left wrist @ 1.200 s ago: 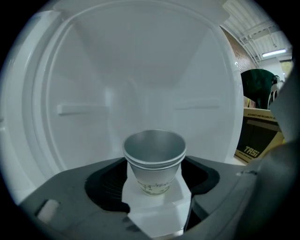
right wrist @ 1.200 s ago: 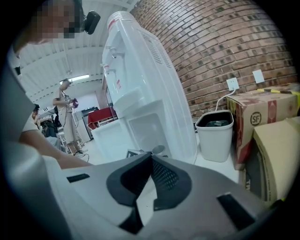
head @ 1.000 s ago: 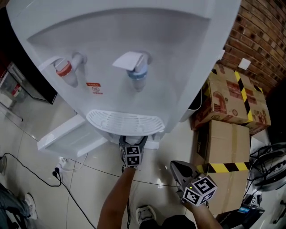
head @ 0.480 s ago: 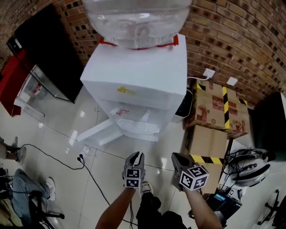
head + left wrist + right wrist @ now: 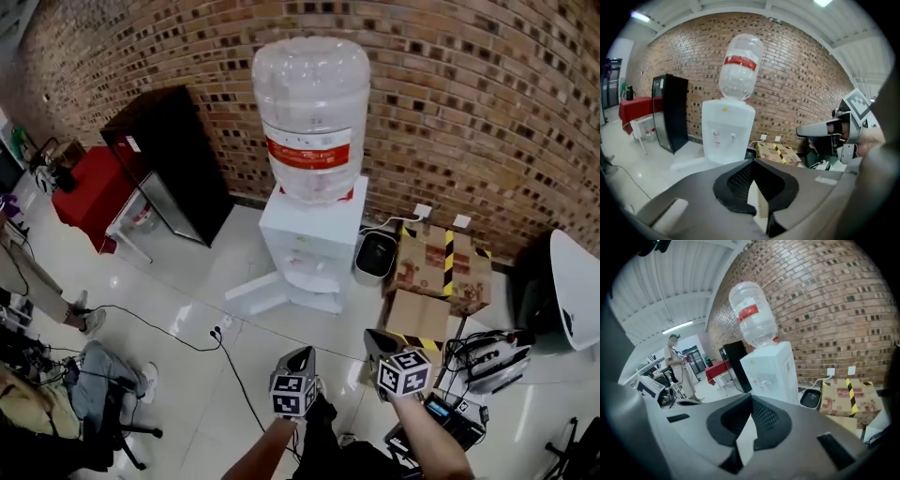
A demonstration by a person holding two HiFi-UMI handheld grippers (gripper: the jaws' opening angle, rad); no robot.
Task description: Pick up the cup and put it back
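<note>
No cup shows in any view. The white water dispenser [image 5: 314, 248] with its clear bottle [image 5: 312, 112] stands far off against the brick wall. It also appears in the left gripper view as the dispenser [image 5: 727, 131] and in the right gripper view as the dispenser [image 5: 771, 371]. My left gripper [image 5: 301, 355] is held low over the tiled floor, well short of the dispenser, its jaws shut with nothing between them. My right gripper [image 5: 374, 338] is beside it to the right, jaws together and empty; the left gripper view shows this right gripper [image 5: 800, 132] from the side.
A black fridge [image 5: 173, 159] and a red table [image 5: 89, 192] stand left of the dispenser. A black bin [image 5: 375, 253] and taped cardboard boxes [image 5: 433, 267] sit to its right. A cable [image 5: 169, 323] crosses the floor. One person [image 5: 675, 362] stands far left.
Both grippers and the head have drawn far back from the dispenser. The left gripper, tucked under the drip tray a second ago, now hangs over open floor with its jaws closed.
</note>
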